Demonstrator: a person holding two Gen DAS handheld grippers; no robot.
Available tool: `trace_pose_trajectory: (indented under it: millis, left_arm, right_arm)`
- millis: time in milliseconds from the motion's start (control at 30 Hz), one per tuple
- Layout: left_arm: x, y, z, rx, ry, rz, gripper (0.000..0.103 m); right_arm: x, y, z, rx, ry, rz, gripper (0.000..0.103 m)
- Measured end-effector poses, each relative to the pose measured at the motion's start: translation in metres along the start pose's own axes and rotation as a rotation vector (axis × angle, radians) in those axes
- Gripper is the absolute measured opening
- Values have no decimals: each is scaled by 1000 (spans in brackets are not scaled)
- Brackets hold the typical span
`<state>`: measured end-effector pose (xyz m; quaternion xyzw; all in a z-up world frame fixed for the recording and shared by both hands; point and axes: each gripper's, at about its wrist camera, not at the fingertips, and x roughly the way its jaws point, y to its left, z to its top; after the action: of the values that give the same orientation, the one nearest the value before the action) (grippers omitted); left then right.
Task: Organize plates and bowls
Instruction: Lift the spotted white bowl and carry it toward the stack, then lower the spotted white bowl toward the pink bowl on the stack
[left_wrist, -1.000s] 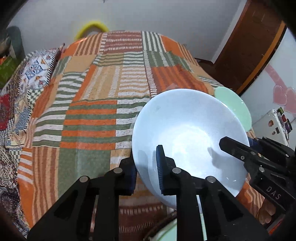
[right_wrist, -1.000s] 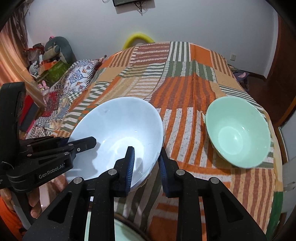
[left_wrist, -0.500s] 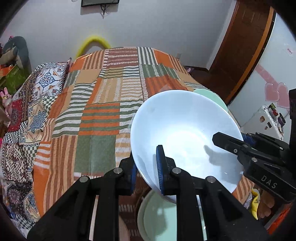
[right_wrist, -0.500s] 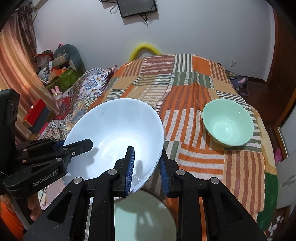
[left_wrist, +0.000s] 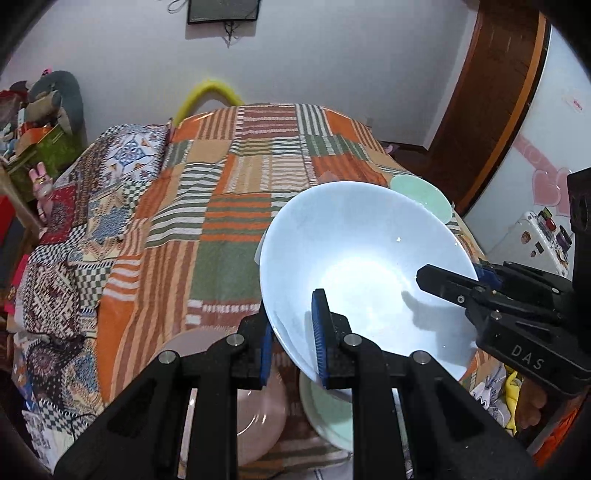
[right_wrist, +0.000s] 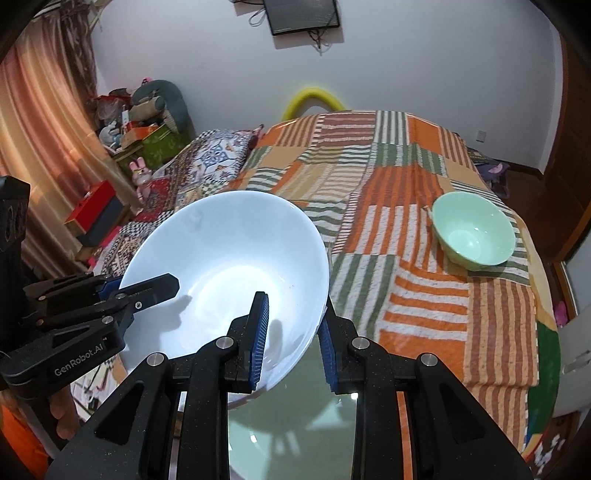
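Observation:
A wide white bowl (left_wrist: 362, 266) (right_wrist: 229, 273) hangs tilted above the near end of the bed, held from both sides. My left gripper (left_wrist: 291, 332) is shut on its near-left rim. My right gripper (right_wrist: 293, 332) is shut on the opposite rim; one of its fingers (left_wrist: 454, 282) reaches over the bowl's edge in the left wrist view. A pale green bowl (right_wrist: 472, 232) (left_wrist: 421, 195) stands upright on the bedspread at the far right. Under the white bowl lie a pink plate (left_wrist: 255, 398) and a pale green plate (left_wrist: 328, 413) (right_wrist: 295, 417).
A patchwork bedspread (left_wrist: 221, 206) in orange, green and cream covers the bed. A patterned quilt (right_wrist: 218, 158) lies along its left side. Boxes and soft toys (right_wrist: 147, 122) crowd the left wall. A wooden door (left_wrist: 491, 96) and a small white fridge (left_wrist: 539, 240) stand on the right.
Both grippers have lifted the white bowl and drawn it back toward the near end of the bed. The pink and green plates have come into view beneath it; the green bowl looks farther away.

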<state>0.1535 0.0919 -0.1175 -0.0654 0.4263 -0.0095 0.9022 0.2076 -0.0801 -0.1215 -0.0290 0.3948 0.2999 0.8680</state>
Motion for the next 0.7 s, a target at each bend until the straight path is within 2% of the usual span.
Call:
trace_pose_trajectory:
  millis: [333, 700]
  left_arm:
    - [-22, 39, -27, -51, 0, 57, 18]
    - [-21, 79, -60, -119, 38, 96, 18]
  right_arm:
    - [12, 45, -13, -67, 27, 53, 24]
    - [34, 84, -27, -112, 81, 94, 24]
